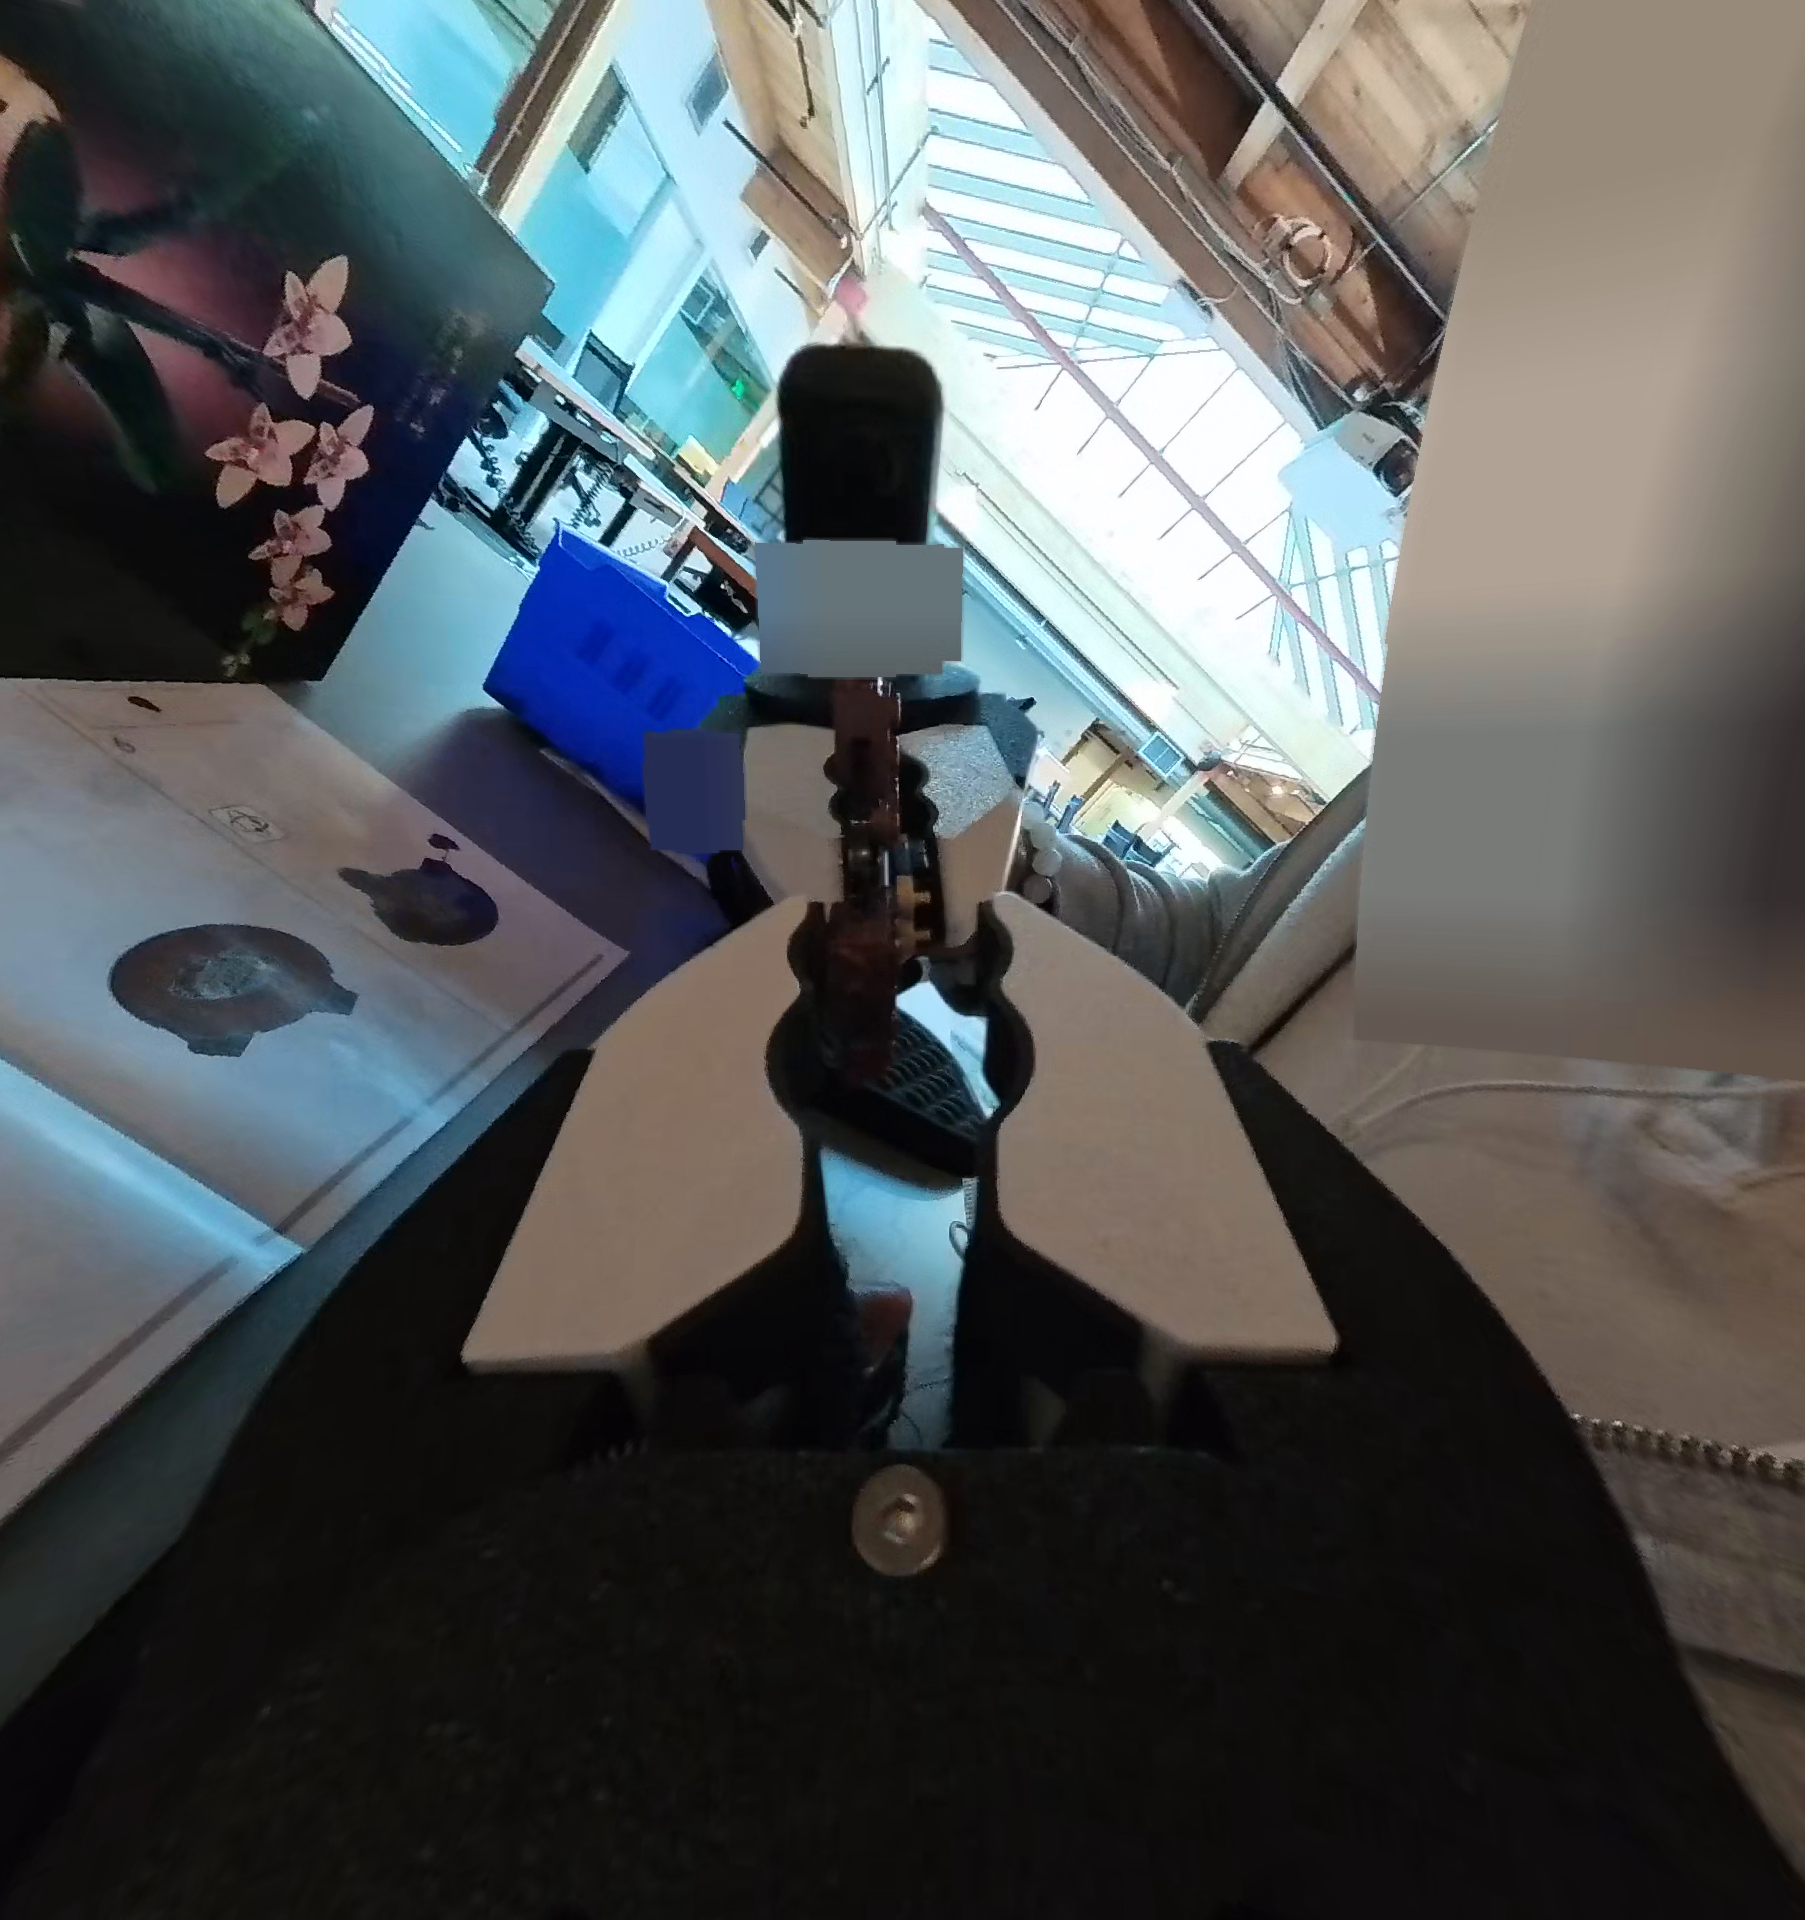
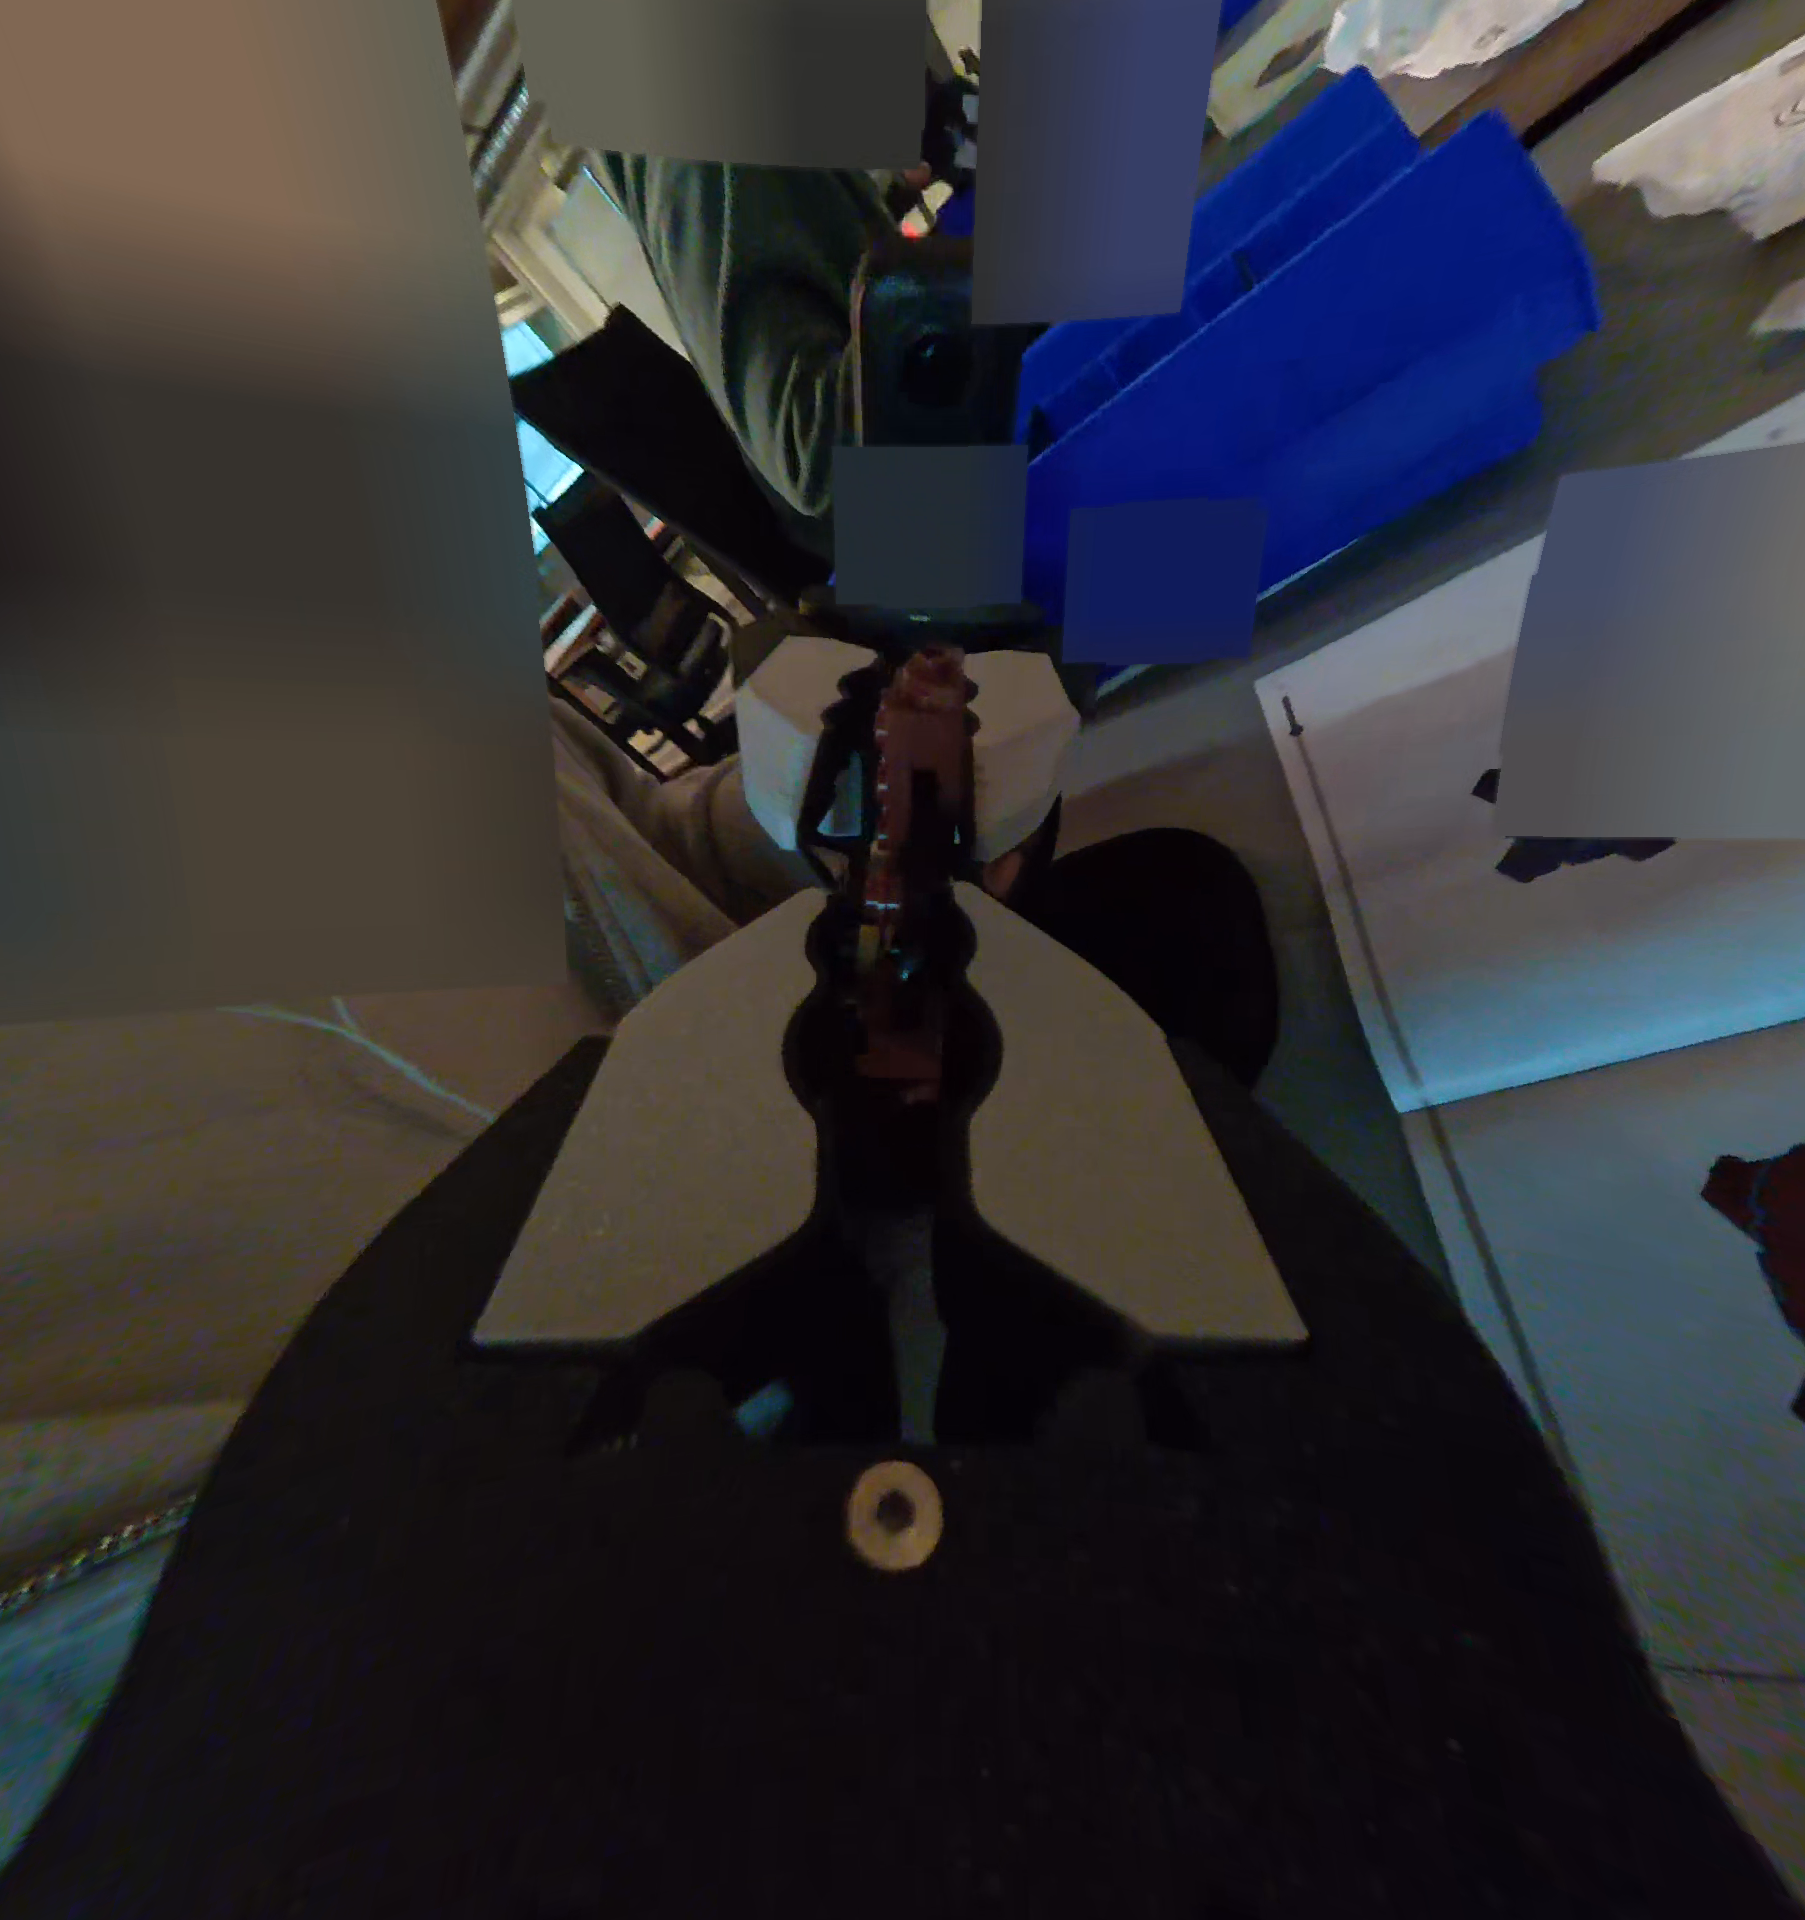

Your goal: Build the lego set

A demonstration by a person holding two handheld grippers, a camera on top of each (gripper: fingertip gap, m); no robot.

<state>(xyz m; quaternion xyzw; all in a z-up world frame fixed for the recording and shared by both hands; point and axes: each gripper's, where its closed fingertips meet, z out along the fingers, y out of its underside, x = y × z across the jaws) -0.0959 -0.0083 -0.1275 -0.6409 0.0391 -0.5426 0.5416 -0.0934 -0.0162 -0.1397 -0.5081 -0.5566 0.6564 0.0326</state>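
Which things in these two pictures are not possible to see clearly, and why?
- Brown brick piece: left wrist view, its sides hidden between both grippers' fingers; its full shape is unclear.
- The same piece in the right wrist view: too dark for detail.
- Open booklet: cut by the left edge.
- Blue bin: partly behind mosaic patches.

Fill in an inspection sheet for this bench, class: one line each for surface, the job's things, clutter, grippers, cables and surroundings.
Surface: grey table.
Job's things: brown brick assembly, held edge-on between both grippers.
Clutter: open instruction booklet, flower-printed box, blue bins.
Grippers: left gripper and right gripper face each other, both around the assembly.
Cables: white cable over cloth.
Surroundings: skylit timber ceiling.
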